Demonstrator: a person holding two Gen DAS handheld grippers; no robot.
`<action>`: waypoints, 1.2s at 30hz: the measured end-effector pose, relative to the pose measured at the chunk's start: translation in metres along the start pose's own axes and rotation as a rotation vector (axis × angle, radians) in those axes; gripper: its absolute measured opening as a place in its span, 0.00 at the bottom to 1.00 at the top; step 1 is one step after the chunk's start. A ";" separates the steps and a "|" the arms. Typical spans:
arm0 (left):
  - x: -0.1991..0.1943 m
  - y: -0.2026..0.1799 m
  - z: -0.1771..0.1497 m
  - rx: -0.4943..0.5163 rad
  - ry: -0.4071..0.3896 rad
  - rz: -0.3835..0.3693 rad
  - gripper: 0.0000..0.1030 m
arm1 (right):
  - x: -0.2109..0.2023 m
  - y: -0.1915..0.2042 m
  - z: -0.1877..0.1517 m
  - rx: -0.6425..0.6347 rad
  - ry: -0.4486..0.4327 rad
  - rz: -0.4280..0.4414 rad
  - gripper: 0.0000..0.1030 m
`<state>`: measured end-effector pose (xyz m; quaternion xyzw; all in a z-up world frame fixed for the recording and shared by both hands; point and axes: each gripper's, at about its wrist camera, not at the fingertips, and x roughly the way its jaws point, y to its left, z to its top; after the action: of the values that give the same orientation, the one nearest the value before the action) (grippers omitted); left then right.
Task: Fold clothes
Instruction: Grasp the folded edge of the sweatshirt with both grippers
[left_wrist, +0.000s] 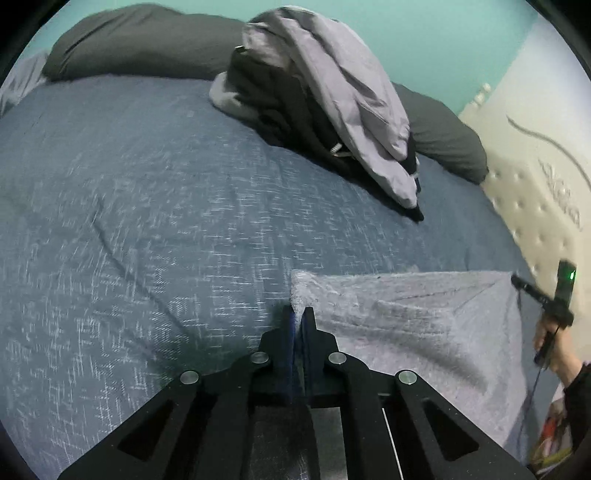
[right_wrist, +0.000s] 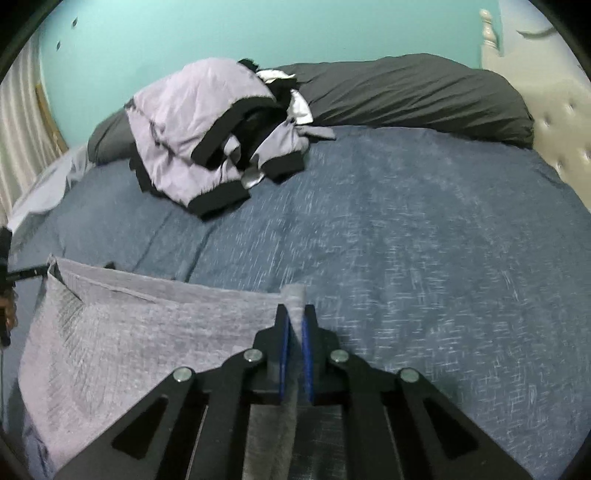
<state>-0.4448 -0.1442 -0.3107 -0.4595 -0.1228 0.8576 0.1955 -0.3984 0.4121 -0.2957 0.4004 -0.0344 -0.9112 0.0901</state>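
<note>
A light grey garment hangs stretched between both grippers above the blue bedspread. My left gripper is shut on its left top corner. In the right wrist view the same grey garment spreads to the left, and my right gripper is shut on its right top corner, with cloth pinched between the blue pads. The other hand-held gripper shows at the garment's far corner in the left wrist view, held by a hand.
A heap of lilac and black clothes lies near the dark grey pillows at the back of the bed. The same heap sits back left in the right wrist view. A cream tufted headboard bounds the right side.
</note>
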 end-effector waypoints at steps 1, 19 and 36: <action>0.004 0.003 -0.001 -0.015 0.014 0.000 0.03 | 0.001 -0.003 0.000 0.020 0.006 0.009 0.06; 0.041 -0.009 -0.011 0.018 0.089 0.062 0.04 | 0.051 0.043 -0.019 -0.133 0.235 -0.001 0.51; 0.036 0.004 -0.011 -0.031 0.088 0.045 0.04 | 0.024 -0.013 -0.021 0.135 0.066 0.038 0.04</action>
<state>-0.4548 -0.1308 -0.3450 -0.5024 -0.1171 0.8387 0.1744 -0.4010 0.4206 -0.3290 0.4349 -0.1005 -0.8912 0.0813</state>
